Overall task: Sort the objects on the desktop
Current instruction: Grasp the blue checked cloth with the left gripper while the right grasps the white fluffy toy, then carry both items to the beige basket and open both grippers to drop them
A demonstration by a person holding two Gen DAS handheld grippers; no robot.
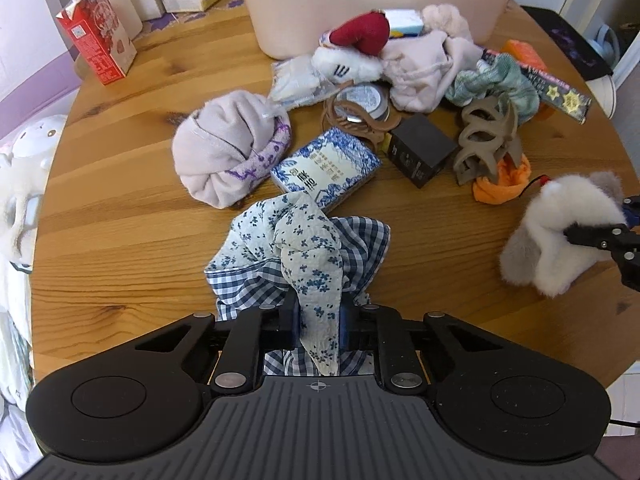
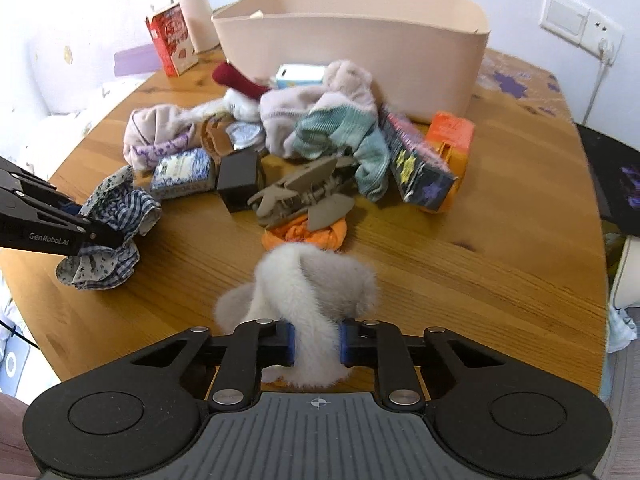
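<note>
Left claw (image 1: 319,326), low in the frame's centre, is clamped on cloth (image 1: 304,248); right claw (image 2: 317,340), likewise placed, pinches fur (image 2: 312,292).

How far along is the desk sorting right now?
Barely started: no sorted item shows in the beige bin, though its floor is hidden. In hand: left gripper shut on the floral-and-gingham scrunchie, right gripper shut on the fluffy scrunchie. Left: the pile including the claw clip.

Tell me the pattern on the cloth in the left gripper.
The cloth mixes a pale blue-flowered print with navy-and-white gingham; it shows best in the left wrist view.
</note>
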